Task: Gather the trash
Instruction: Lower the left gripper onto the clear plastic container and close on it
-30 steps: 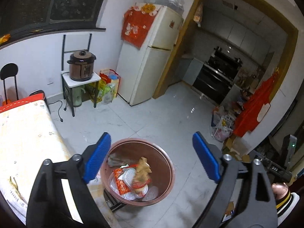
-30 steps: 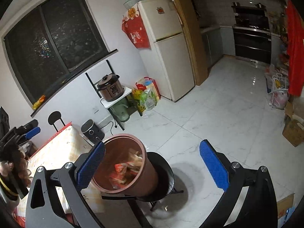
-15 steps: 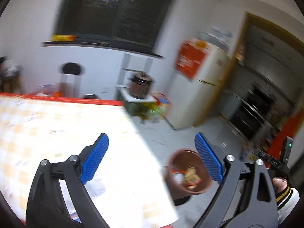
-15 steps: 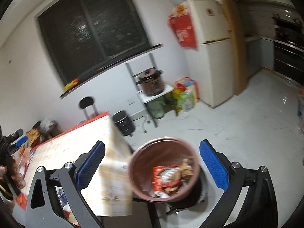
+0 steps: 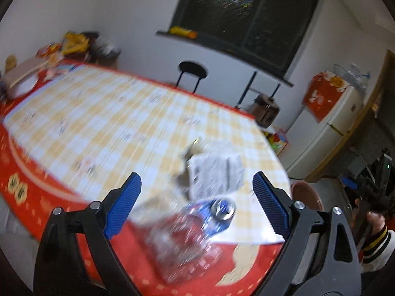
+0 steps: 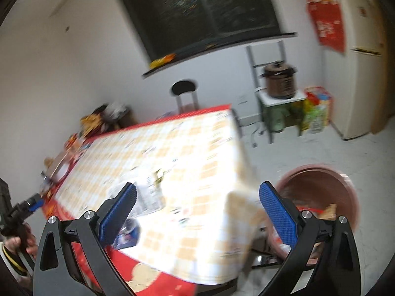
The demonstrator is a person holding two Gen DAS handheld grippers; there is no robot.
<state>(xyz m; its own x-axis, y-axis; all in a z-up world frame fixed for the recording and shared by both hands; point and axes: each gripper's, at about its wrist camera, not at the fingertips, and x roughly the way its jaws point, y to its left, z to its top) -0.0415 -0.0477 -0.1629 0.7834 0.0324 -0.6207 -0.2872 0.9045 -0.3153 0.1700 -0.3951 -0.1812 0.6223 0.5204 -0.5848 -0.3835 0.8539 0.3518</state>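
The left gripper (image 5: 196, 209) is wide open and holds nothing. A blue drink can (image 5: 218, 213) lies on its side between the fingers, next to a blurry clear plastic wrapper (image 5: 182, 241). The can looks light, thin and easy to dent, so squeezing its round middle seems best. The right gripper (image 6: 198, 215) is wide open and empty too.

- Both of my wrist views show heavy motion blur; the checked tablecloth (image 5: 128, 128) and the can (image 5: 221, 212) are smeared.
- My gripper fingers (image 5: 123, 204) stay sharp.
- The room is lit evenly from indoors; the window (image 6: 197, 9) is dark.
- Fisheye distortion bends the walls, with black vignette corners.
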